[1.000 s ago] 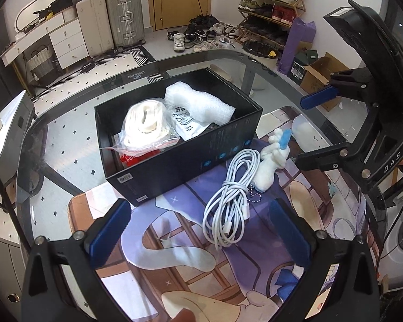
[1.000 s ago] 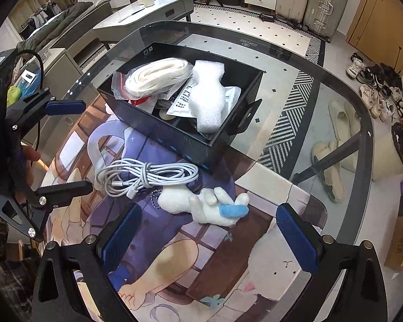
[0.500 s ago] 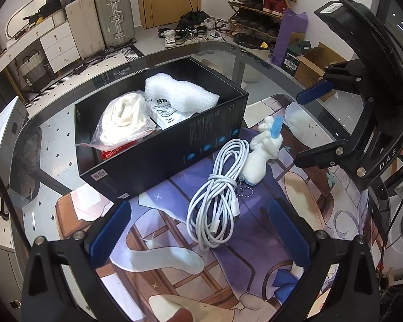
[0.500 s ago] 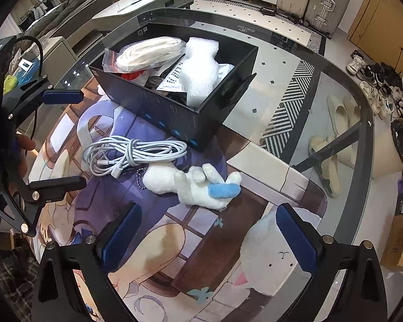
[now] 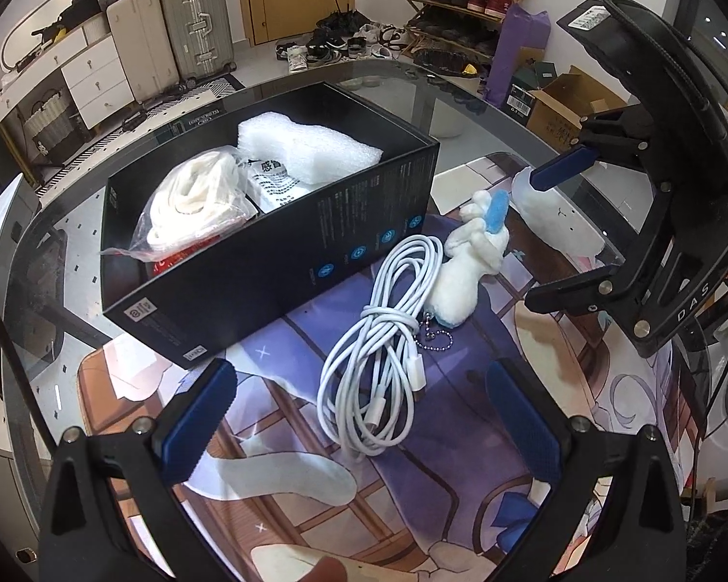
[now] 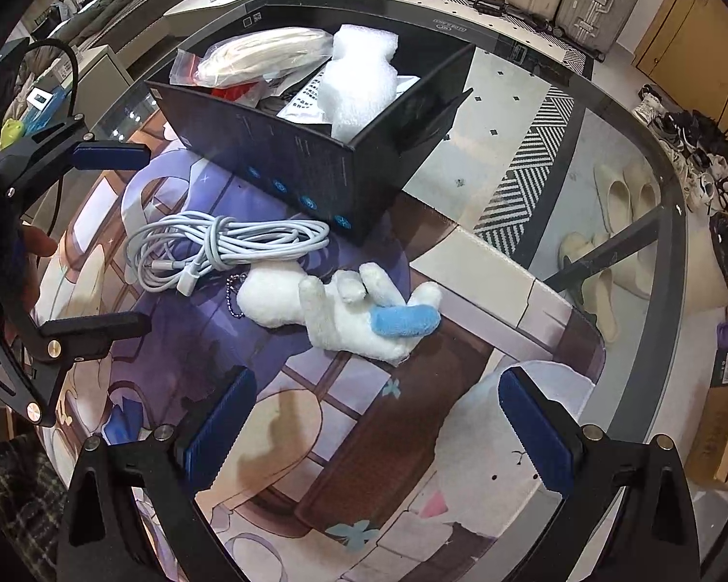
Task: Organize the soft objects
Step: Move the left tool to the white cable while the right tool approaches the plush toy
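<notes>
A white plush toy [image 6: 344, 310] with a blue ear and a bead chain lies on the printed mat; it also shows in the left wrist view [image 5: 471, 262]. A coiled white cable [image 5: 383, 339] lies beside it, also in the right wrist view [image 6: 228, 247]. A black box [image 5: 286, 252] holds a bagged white cloth [image 5: 194, 203], white foam wrap [image 5: 306, 150] and a printed packet. My left gripper [image 5: 364, 417] is open and empty just short of the cable. My right gripper [image 6: 371, 422] is open and empty just short of the plush.
The printed mat [image 6: 412, 485] covers the near part of a round glass table [image 6: 534, 111]. The black box [image 6: 315, 165] stands at the mat's far edge. Each gripper shows in the other's view, left [image 6: 92, 237], right [image 5: 572, 223]. Suitcases, shoes and cartons stand on the floor beyond.
Both grippers have moved closer to the table. The cable looms larger in the left view and the plush in the right. Nothing on the table has moved.
</notes>
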A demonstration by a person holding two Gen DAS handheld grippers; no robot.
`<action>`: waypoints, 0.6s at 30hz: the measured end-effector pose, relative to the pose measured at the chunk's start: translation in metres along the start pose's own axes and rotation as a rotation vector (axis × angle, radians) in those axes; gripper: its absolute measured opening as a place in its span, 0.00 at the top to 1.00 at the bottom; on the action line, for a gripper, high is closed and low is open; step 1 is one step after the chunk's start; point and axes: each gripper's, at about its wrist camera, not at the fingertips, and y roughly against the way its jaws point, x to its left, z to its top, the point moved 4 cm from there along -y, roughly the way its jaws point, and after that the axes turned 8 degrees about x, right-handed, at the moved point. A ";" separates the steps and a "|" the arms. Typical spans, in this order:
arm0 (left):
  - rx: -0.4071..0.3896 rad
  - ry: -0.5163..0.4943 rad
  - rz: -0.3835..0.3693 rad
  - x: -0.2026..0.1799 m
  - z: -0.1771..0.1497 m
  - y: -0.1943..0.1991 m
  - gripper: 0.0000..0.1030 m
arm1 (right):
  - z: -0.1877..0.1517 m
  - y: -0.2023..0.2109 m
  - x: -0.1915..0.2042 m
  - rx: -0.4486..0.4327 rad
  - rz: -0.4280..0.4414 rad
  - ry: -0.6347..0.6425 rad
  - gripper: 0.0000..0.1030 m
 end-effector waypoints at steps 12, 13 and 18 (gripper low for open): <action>0.012 -0.005 -0.015 -0.004 0.000 -0.013 0.00 | -0.003 -0.015 -0.006 0.019 -0.009 0.012 0.01; 0.013 -0.005 -0.016 -0.003 0.000 -0.014 0.00 | -0.004 -0.016 -0.005 0.022 -0.011 0.015 0.01; 0.019 -0.013 -0.006 -0.002 0.000 -0.019 0.00 | -0.005 -0.024 -0.005 0.032 -0.017 0.030 0.01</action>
